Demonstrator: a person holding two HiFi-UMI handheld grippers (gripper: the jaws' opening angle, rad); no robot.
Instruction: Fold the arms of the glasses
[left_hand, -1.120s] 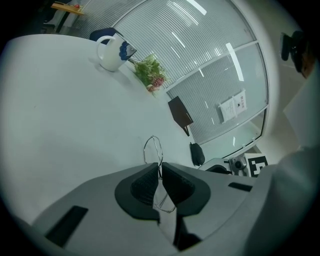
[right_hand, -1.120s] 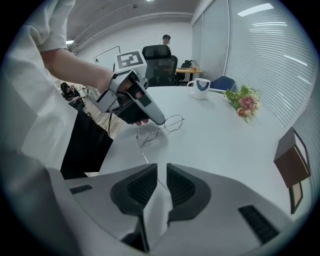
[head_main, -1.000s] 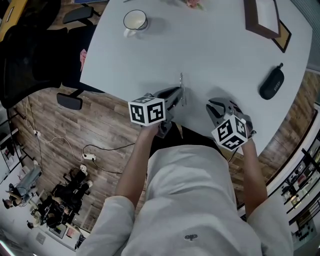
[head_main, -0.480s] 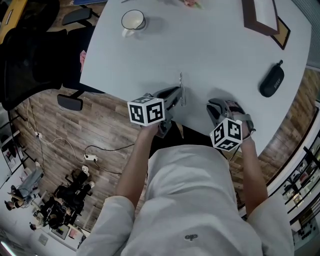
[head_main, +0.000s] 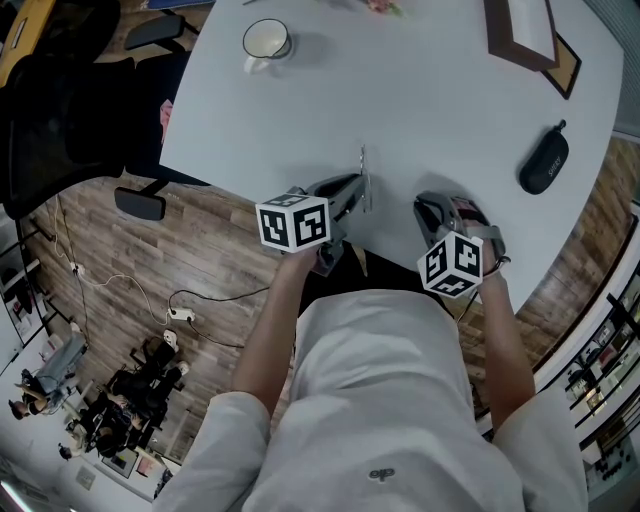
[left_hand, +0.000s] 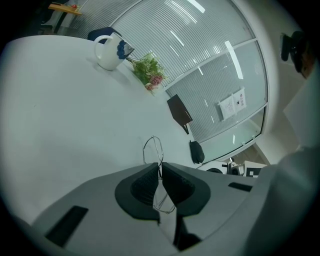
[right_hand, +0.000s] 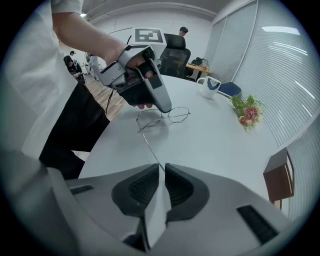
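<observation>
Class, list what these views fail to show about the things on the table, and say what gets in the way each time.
1. Glasses: the head view shows only a thin sliver; the left gripper, shut on them, covers the rest.
2. Picture frame: head view, cut off by the top edge.
3. Flowers: head view, nearly all beyond the top edge.
4. Print on the case: head view, too small to read.
</observation>
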